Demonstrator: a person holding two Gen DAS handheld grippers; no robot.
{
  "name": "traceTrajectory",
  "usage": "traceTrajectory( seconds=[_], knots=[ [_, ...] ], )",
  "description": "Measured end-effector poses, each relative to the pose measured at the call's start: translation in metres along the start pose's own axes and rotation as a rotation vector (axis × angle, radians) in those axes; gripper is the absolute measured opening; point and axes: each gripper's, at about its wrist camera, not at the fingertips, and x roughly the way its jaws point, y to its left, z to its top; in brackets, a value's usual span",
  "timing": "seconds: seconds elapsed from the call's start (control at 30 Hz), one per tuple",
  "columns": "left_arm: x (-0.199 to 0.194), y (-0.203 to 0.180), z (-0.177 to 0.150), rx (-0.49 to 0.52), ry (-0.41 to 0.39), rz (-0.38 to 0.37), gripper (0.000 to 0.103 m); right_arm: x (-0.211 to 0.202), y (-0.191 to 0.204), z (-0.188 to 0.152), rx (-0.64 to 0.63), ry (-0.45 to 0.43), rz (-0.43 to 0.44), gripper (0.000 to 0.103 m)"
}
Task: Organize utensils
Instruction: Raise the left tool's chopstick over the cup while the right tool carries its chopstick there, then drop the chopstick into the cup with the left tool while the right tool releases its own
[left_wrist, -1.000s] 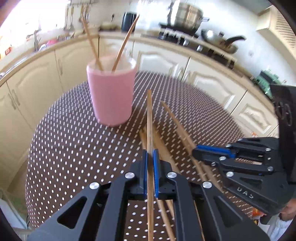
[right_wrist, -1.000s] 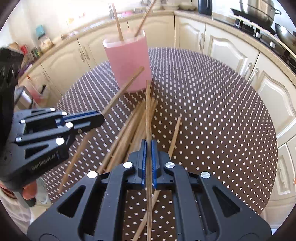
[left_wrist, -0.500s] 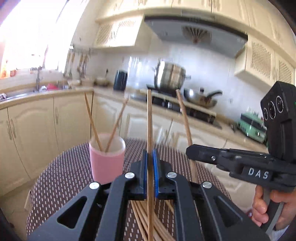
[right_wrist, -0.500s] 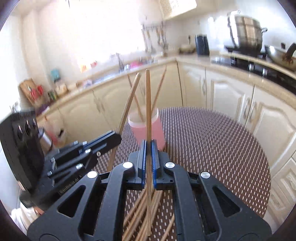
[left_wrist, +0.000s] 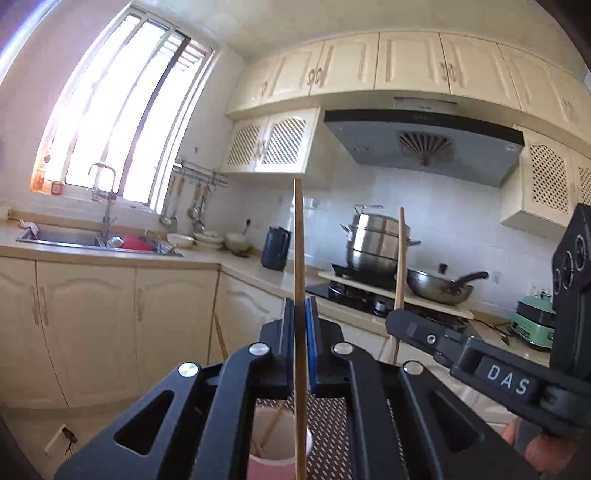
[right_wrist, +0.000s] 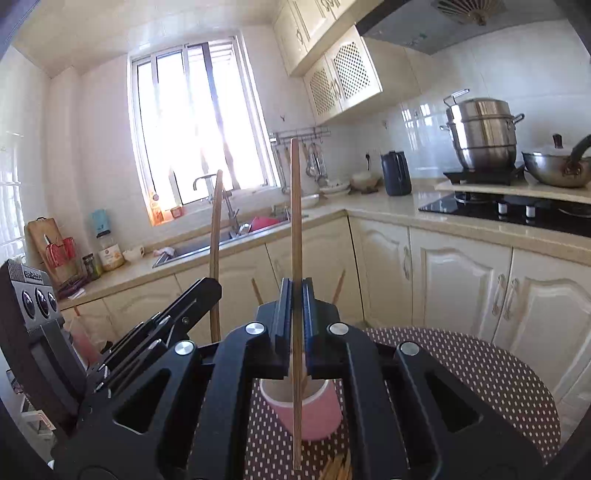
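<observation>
Left gripper (left_wrist: 300, 325) clamping one chopstick (left_wrist: 298, 258) upright; right gripper (right_wrist: 295, 314) pinching second chopstick (right_wrist: 294, 221). Both now lifted clear of tabletop (right_wrist: 498, 376), sticks turning vertical. Pink cup (right_wrist: 306, 406) standing mid-tabletop below; loose pile (right_wrist: 338, 469) at near edge. Likely dropping in next.

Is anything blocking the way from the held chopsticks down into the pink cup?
Nothing visible. Each hand-held gripper, left and right, holds its chopstick upright above the pink cup. Only two chopsticks already lean in the cup's open mouth.
</observation>
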Motion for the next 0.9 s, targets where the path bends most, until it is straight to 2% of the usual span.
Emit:
traceTrajectory(
  seconds=[0.27,0.43,0.67,0.9],
  knots=[
    [0.030,0.023,0.014,-0.058,-0.085,0.054,0.006,0.028,0.003,0.009,-0.002,-0.100,-0.021,0.006],
    [0.050,0.030,0.008,-0.070,-0.074,0.064,0.006,0.041,-0.003,0.006,0.008,-0.129,-0.030,0.006],
    [0.062,0.033,-0.016,-0.054,-0.032,0.089,0.006,0.053,-0.003,-0.018,-0.028,-0.085,-0.031,0.006],
    [0.059,0.035,-0.040,-0.054,0.055,0.060,0.006,0.052,-0.006,-0.040,-0.039,-0.021,-0.033,0.006]
  ],
)
